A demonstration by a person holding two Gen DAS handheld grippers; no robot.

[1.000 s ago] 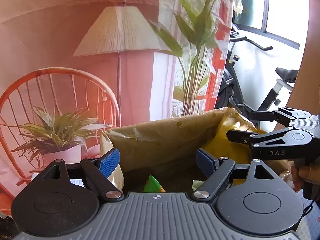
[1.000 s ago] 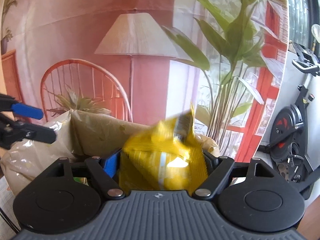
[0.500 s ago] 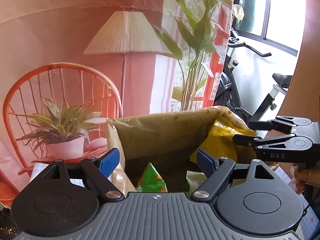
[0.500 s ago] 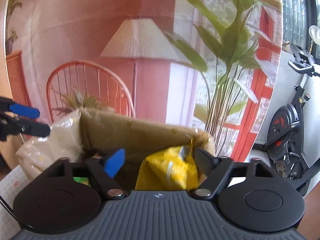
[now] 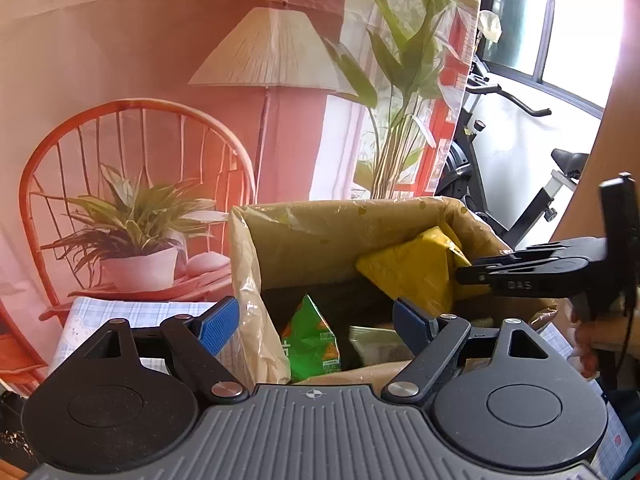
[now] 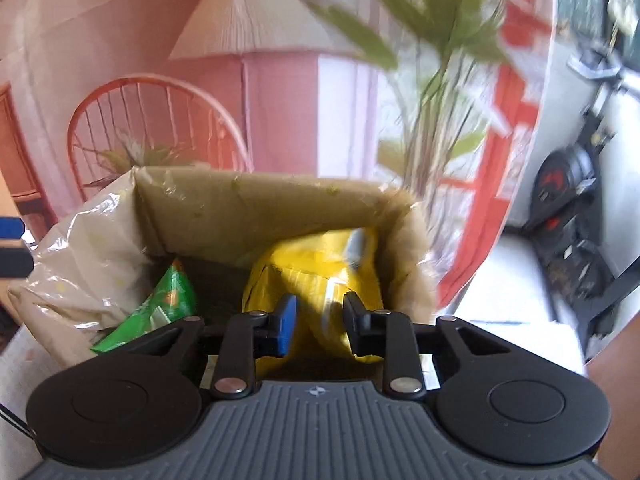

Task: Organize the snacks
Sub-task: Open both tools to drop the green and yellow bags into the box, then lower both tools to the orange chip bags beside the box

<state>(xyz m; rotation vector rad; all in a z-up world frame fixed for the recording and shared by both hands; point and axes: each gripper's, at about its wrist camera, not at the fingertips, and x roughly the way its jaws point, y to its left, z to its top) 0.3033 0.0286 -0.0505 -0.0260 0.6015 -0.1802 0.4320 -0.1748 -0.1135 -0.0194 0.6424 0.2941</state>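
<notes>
Right wrist view showed the right gripper (image 6: 318, 322) with jaws that had just been closing, now narrow and pinching the yellow snack bag (image 6: 320, 264), which sat inside the cardboard box (image 6: 256, 204) against its right wall. A green snack packet (image 6: 160, 308) leaned in the box's left half, with dark open floor between the two. Loose plastic liner (image 6: 80, 256) draped over the left rim. In the left wrist view the left gripper (image 5: 316, 324) stood wide and empty above the box's near edge.
</notes>
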